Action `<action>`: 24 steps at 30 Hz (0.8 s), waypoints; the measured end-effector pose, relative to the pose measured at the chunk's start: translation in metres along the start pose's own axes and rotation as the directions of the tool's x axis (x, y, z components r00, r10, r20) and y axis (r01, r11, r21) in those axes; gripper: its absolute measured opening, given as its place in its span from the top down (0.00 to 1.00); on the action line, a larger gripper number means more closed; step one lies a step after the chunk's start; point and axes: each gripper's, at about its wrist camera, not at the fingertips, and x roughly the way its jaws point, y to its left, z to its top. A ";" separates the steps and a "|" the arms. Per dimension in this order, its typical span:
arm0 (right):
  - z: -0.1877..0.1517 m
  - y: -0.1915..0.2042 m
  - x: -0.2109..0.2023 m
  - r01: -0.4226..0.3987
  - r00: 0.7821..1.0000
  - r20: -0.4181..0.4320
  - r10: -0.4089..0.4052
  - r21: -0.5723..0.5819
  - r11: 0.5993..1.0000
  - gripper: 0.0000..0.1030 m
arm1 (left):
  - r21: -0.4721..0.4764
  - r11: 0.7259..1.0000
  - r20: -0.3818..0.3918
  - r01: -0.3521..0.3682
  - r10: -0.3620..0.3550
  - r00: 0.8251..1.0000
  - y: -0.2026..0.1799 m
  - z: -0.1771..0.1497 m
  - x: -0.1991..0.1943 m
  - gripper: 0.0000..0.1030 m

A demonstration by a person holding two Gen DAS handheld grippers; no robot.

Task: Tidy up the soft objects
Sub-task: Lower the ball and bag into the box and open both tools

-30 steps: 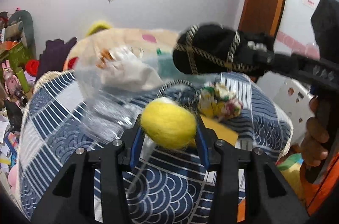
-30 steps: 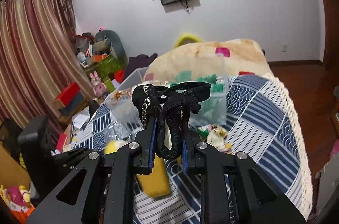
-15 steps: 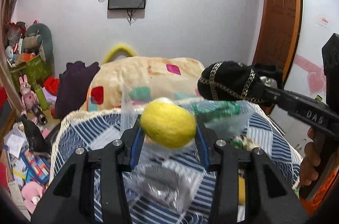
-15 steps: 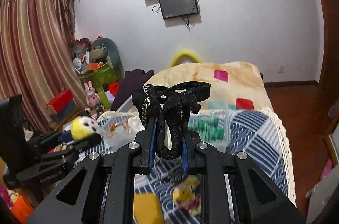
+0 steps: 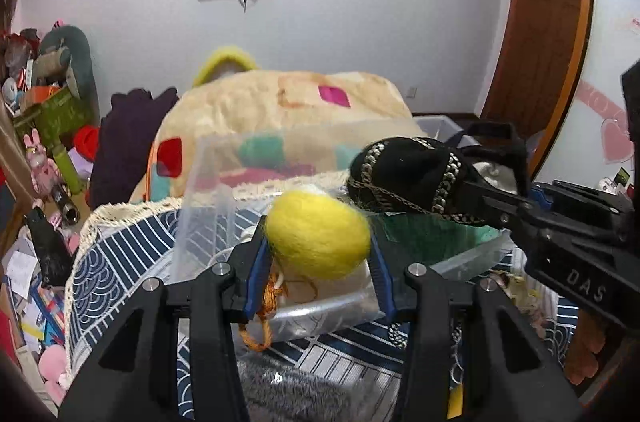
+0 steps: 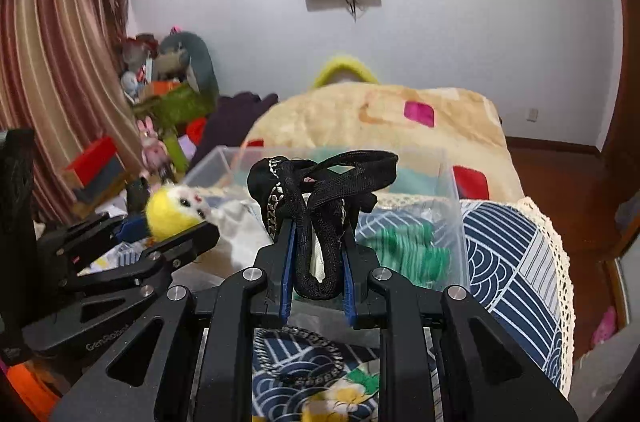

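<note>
My left gripper (image 5: 318,246) is shut on a fuzzy yellow ball toy (image 5: 318,240), whose white face with dark eyes shows in the right wrist view as the yellow toy (image 6: 174,212). My right gripper (image 6: 316,254) is shut on a black strap bundle with a metal chain (image 6: 316,198); from the left it appears as the black bundle (image 5: 408,178). Both hover over a clear plastic bin (image 5: 208,182) holding white cloth and green items (image 6: 408,246). The bin (image 6: 452,206) stands on a blue-and-white patterned cover (image 6: 508,254).
A beige blanket with coloured patches (image 5: 288,102) lies behind the bin. Toys and boxes (image 5: 44,126) crowd the left floor. A wooden door (image 5: 552,22) stands at the right. A flowered cloth (image 6: 340,394) and a chain (image 6: 296,338) lie on the cover near me.
Both grippers have travelled forward across the cover and now hang over the clear bin, each still holding its object. The yellow pad and flowered cloth have slipped below and behind.
</note>
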 end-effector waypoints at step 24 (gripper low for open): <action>0.002 -0.007 -0.058 0.033 0.996 0.079 -0.031 -0.023 0.999 0.32 | 0.007 1.000 0.076 0.016 -0.017 0.997 0.001 -0.006 -0.064 0.19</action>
